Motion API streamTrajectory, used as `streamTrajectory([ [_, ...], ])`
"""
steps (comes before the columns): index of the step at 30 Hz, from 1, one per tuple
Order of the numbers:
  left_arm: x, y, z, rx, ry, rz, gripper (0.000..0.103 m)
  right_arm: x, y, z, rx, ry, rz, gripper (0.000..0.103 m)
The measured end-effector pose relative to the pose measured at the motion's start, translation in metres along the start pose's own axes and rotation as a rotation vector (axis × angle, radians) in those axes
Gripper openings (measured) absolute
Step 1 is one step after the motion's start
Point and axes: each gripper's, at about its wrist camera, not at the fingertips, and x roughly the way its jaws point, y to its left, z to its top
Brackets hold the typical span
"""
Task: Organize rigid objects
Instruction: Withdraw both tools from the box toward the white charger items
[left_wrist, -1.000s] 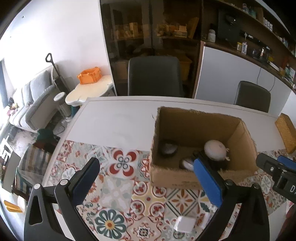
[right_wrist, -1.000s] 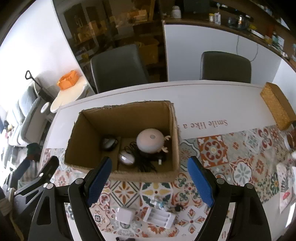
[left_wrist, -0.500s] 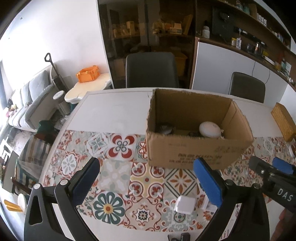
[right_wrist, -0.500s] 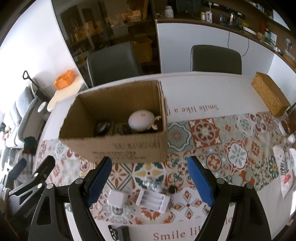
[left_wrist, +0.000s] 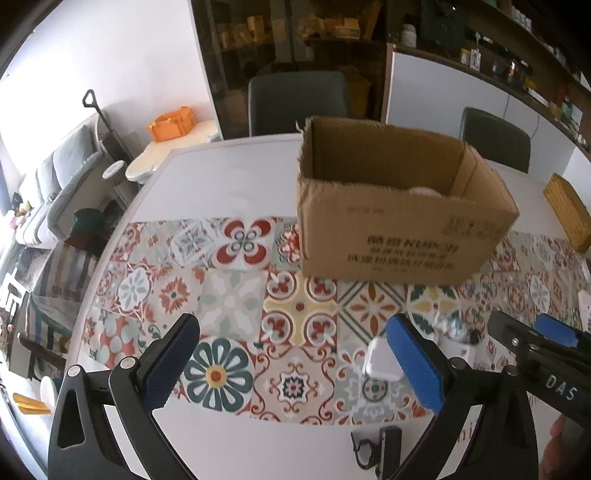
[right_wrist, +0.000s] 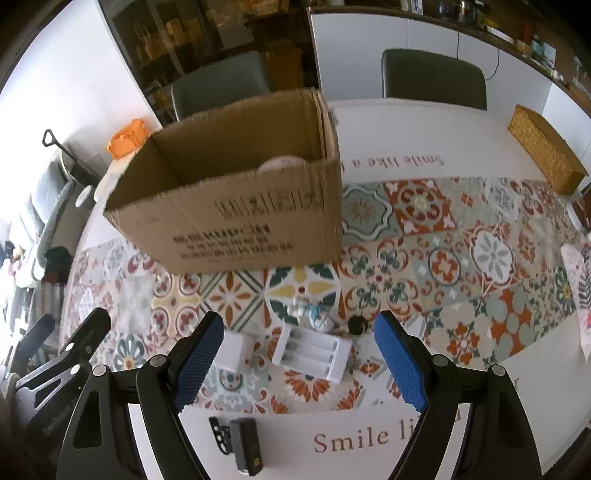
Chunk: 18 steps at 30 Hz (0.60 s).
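Left gripper (left_wrist: 291, 365) and right gripper (right_wrist: 298, 360): jaws wide, empty, angled downward.

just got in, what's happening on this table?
A person holds a two-finger tool in each hand over a patterned table; both the left tool and the right tool are open and empty. A cardboard box already holds a white rounded item. Loose on the cloth in front of it: a white battery charger, a small white block and a black device. Nothing is gripped yet.
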Motion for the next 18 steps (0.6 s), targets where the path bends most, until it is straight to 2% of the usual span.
streamTrajectory([
  [18, 0.031, -0.005, -0.035, 0.020, 0.102, 0.020, 0.103, 0.049, -0.001, -0.029, -0.040, 0.138, 0.002, 0.083],
])
